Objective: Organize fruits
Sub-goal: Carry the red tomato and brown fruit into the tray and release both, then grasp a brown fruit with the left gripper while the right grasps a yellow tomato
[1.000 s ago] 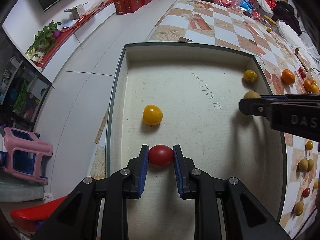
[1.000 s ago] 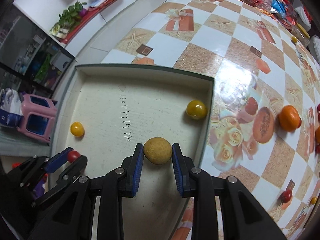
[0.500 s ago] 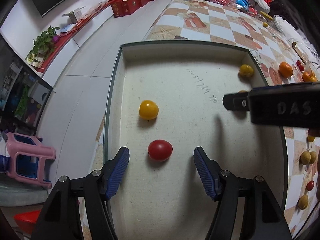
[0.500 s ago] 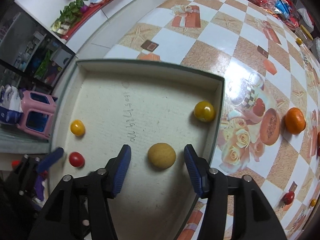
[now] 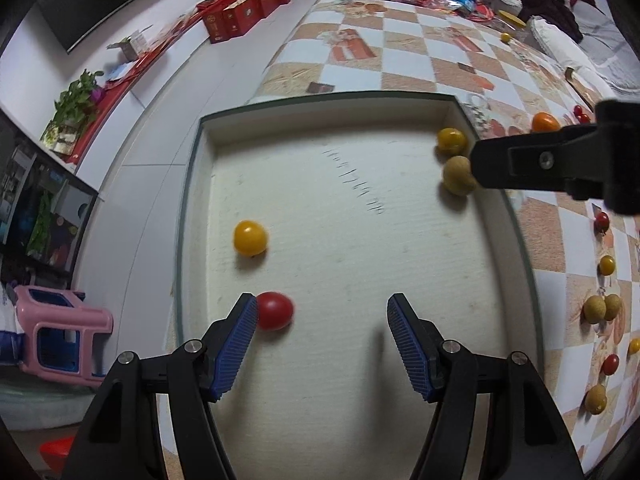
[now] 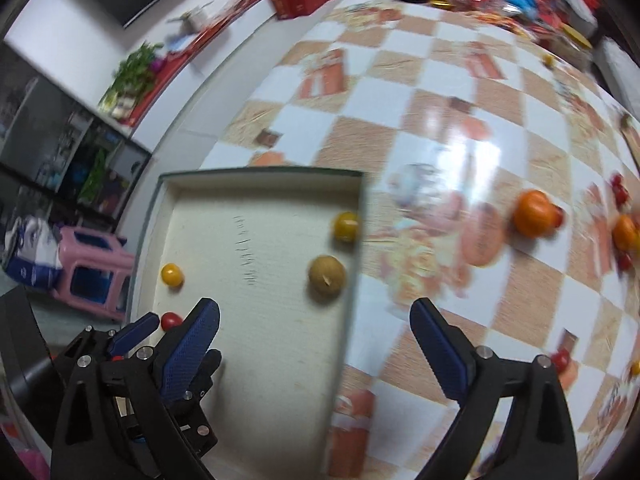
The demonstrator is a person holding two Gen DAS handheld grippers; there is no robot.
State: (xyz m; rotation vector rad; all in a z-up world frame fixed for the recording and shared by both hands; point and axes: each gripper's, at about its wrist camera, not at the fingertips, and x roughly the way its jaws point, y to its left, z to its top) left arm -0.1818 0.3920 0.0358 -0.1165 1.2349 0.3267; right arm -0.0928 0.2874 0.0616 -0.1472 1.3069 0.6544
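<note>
Beside the left tongs [image 5: 322, 320], spread apart, lies a red tomato [image 5: 274, 311]; right tongs [image 6: 316, 322] also gape.

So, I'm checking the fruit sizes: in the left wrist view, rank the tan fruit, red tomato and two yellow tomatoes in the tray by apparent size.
1. red tomato, partly hidden, nearest the camera
2. tan fruit, partly hidden
3. left yellow tomato
4. far yellow tomato
The last three look close; distance makes the ranking unsure.

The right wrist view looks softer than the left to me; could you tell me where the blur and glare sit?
Right wrist view: motion blur smears the orange round fruit and the checked tablecloth, with white glare beside it; left wrist view: sharp, the red cherry tomato crisp, fisheye bending the shallow beige tray.
</note>
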